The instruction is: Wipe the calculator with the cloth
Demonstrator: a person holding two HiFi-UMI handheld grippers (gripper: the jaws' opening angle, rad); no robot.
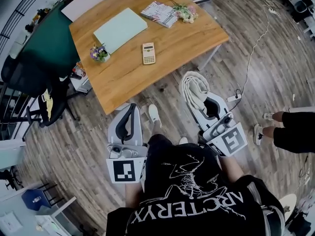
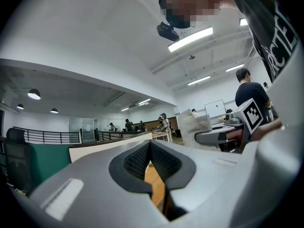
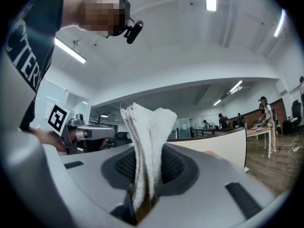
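A beige calculator [image 1: 148, 53] lies flat near the middle of the wooden table [image 1: 182, 43], far ahead of both grippers. My right gripper [image 1: 203, 108] is shut on a folded white cloth [image 1: 193, 88], held off the table's near edge over the floor. In the right gripper view the cloth [image 3: 147, 141] stands up out of the closed right gripper [image 3: 147, 151]. My left gripper [image 1: 133, 107] hangs shut and empty just short of the table's near corner. In the left gripper view the left gripper [image 2: 150, 144] has its tips meeting, with a strip of table [image 2: 155, 183] showing below them.
On the table lie a pale green folder [image 1: 120, 29], a small flower pot [image 1: 99, 53], a patterned book [image 1: 160, 13] and a flower bunch [image 1: 185, 12]. A black office chair [image 1: 29, 82] stands left. A power strip [image 1: 234, 98] and another person's legs [image 1: 290, 129] are right.
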